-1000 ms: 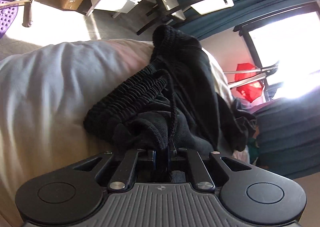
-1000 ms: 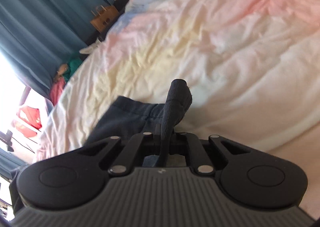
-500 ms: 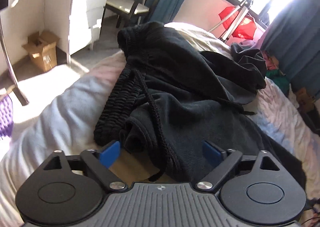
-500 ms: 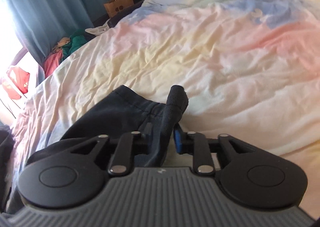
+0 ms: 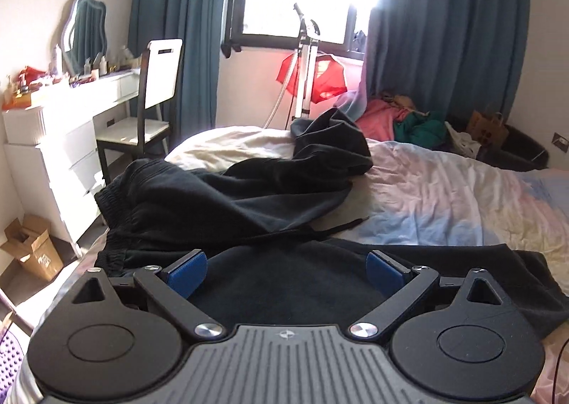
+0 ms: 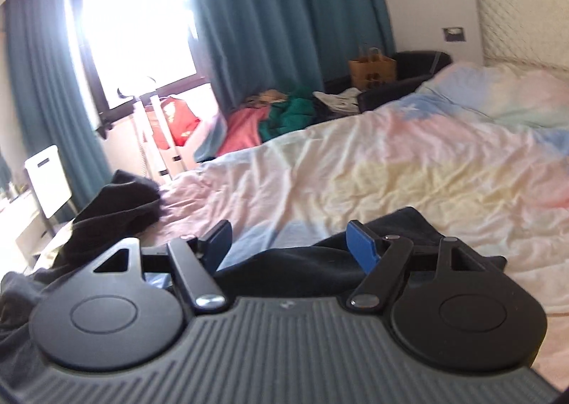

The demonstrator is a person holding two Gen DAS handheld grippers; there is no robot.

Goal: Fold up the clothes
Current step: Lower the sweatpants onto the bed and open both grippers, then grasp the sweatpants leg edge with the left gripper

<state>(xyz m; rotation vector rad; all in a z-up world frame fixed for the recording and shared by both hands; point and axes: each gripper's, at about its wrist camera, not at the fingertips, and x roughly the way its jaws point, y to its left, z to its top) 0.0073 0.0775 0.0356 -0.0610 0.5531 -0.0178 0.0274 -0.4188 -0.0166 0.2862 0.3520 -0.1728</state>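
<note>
Black sweatpants lie crumpled on the pastel bedsheet, elastic waistband at the left, a drawstring trailing right. My left gripper is open and empty, hovering just above the near black cloth. In the right wrist view the black pants lie under my right gripper, which is open and empty; more black cloth is bunched at the left.
A white dresser and chair stand left of the bed. A pile of pink and green clothes lies by the blue curtains. A cardboard box sits on the floor.
Both grippers opened and let go of the black pants, then lifted and tilted up to face the window. The cloth now lies loose on the bed.
</note>
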